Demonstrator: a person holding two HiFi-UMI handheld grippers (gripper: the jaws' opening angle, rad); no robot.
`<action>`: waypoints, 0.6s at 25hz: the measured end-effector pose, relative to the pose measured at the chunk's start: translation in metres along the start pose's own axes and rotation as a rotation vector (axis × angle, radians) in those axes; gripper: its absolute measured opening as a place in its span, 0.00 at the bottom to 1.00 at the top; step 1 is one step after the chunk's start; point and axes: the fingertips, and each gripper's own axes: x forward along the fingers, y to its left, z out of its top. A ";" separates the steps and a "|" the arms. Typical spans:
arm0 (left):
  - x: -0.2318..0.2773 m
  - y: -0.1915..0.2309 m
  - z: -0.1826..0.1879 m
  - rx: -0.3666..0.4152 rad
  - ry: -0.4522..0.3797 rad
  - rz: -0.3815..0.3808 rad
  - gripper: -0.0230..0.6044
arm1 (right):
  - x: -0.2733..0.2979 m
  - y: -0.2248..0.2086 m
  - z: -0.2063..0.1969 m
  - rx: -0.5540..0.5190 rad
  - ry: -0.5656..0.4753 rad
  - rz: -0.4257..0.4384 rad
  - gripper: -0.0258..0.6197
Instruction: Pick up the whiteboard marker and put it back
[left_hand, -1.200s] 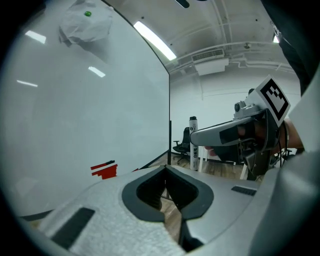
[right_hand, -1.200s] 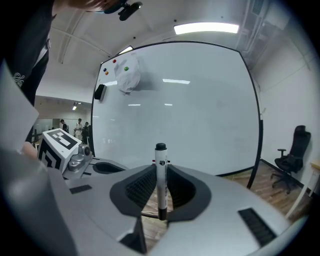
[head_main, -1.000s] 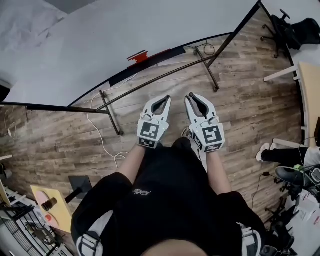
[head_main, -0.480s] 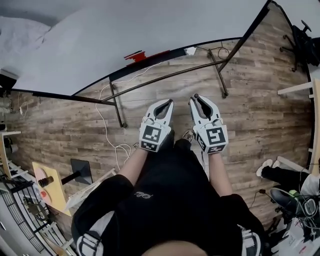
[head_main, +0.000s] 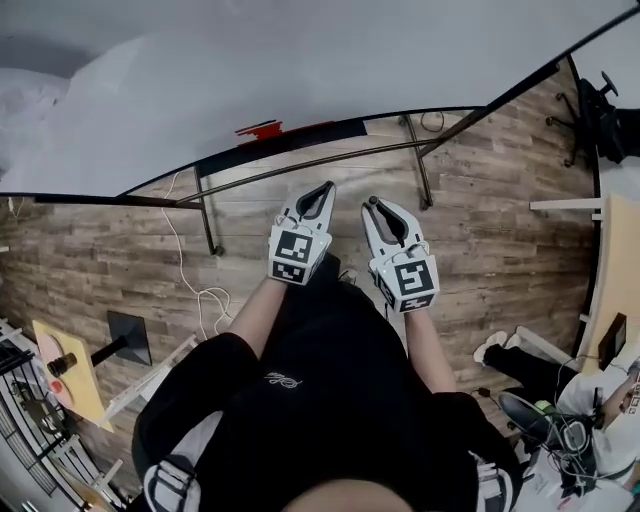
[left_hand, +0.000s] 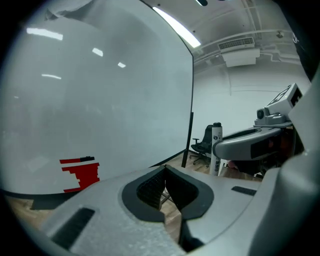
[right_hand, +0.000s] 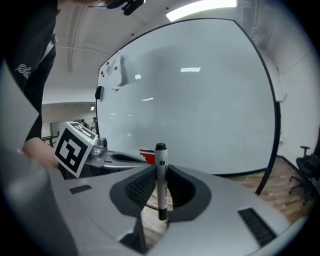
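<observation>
My right gripper (head_main: 372, 204) (right_hand: 159, 171) is shut on a whiteboard marker (right_hand: 161, 172), a white barrel with a black cap that stands upright between the pads. The marker (left_hand: 216, 149) also shows in the left gripper view, gripped by the right gripper (left_hand: 250, 142). My left gripper (head_main: 322, 188) (left_hand: 164, 172) is shut with nothing in it. It is held just left of the right one. Both point at the lower edge of the big whiteboard (head_main: 300, 70) (right_hand: 200, 100). A red eraser-like block (head_main: 258, 129) (left_hand: 80, 171) (right_hand: 146, 155) sits on the board's lower part.
The whiteboard's dark metal stand (head_main: 208, 222) stands on the wooden floor (head_main: 100, 260), and a white cable (head_main: 190, 275) trails beside it. An office chair (head_main: 608, 105) is at the far right, with a desk edge (head_main: 612, 260) nearer. A yellow board (head_main: 70, 375) lies low on the left.
Both grippers have moved together toward the whiteboard's lower edge, which now lies closer ahead. The marker stays upright in the right gripper. Neither pair of jaws has changed.
</observation>
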 end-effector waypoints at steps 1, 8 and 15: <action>0.004 0.010 0.002 -0.005 -0.002 0.003 0.05 | 0.011 -0.002 0.005 -0.023 0.011 0.005 0.13; 0.013 0.086 -0.002 -0.067 0.012 0.110 0.05 | 0.083 -0.009 0.027 -0.208 0.119 0.079 0.13; 0.006 0.125 -0.017 -0.170 0.018 0.315 0.05 | 0.135 0.004 0.029 -0.415 0.168 0.287 0.13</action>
